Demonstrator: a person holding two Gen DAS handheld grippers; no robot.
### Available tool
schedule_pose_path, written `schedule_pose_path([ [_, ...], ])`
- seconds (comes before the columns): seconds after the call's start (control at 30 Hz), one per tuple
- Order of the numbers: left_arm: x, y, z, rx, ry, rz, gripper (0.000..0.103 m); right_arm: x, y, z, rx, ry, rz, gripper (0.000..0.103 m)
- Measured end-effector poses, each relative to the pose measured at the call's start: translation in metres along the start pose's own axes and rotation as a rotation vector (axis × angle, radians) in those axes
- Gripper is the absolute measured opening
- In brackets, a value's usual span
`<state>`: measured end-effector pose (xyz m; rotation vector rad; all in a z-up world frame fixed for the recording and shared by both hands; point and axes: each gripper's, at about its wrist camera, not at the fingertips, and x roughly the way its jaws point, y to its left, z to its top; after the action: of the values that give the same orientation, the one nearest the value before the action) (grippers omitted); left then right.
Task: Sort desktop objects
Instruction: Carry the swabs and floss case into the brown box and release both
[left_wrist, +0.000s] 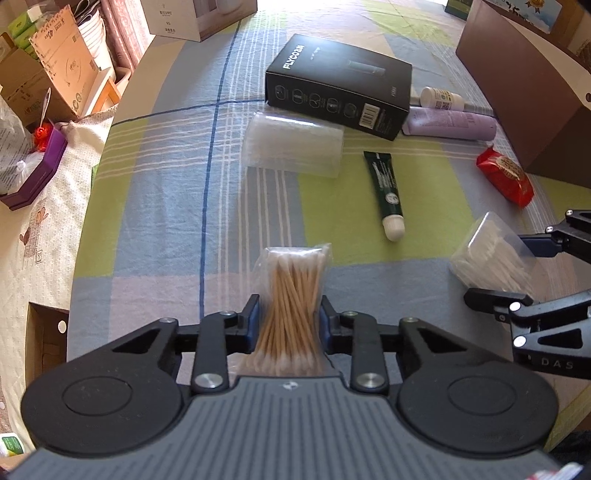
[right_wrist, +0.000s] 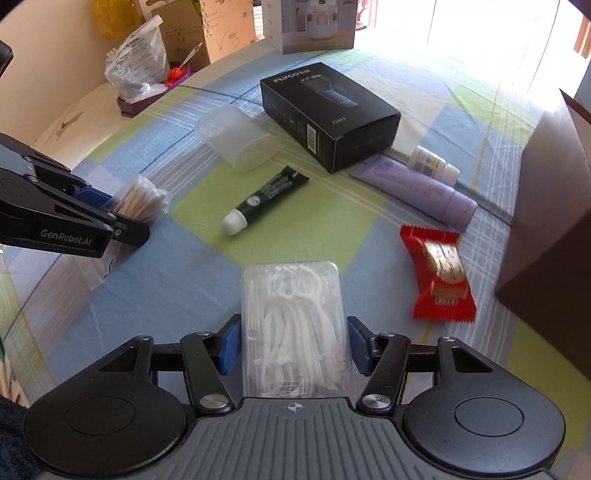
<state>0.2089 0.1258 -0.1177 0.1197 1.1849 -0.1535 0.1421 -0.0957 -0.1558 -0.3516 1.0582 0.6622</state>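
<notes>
In the left wrist view my left gripper (left_wrist: 289, 317) is shut on a clear bag of wooden-stick cotton swabs (left_wrist: 293, 284), held just above the checked tablecloth (left_wrist: 155, 221). The right wrist view shows my right gripper (right_wrist: 294, 343) shut on a clear flat box of white floss picks (right_wrist: 293, 317). From the left camera that floss box (left_wrist: 491, 254) hangs tilted in the right gripper (left_wrist: 506, 269) at the right edge. From the right camera the left gripper (right_wrist: 122, 218) and its swab bag (right_wrist: 140, 195) are at the far left.
Ahead lie a black FLYCO box (right_wrist: 328, 110), a clear lidded container (right_wrist: 238, 142), a green tube (right_wrist: 269, 197), a purple tube (right_wrist: 417, 188), a small white bottle (right_wrist: 434, 162) and a red snack packet (right_wrist: 439, 277). A tall brown box (right_wrist: 546, 221) stands at the right. Cartons and bags crowd the far left.
</notes>
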Motion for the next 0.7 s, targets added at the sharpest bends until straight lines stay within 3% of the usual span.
schedule_pose_path([
  [0.33,-0.020,-0.050,-0.009,0.027,0.002,-0.108,0.021,-0.042,-0.044,-0.032,0.149,-0.006,0.058,0.055],
  [0.7,-0.073,-0.134,0.024,0.130,-0.154,-0.217,0.020,-0.116,-0.104,-0.056,0.267,-0.127,0.046,0.055],
])
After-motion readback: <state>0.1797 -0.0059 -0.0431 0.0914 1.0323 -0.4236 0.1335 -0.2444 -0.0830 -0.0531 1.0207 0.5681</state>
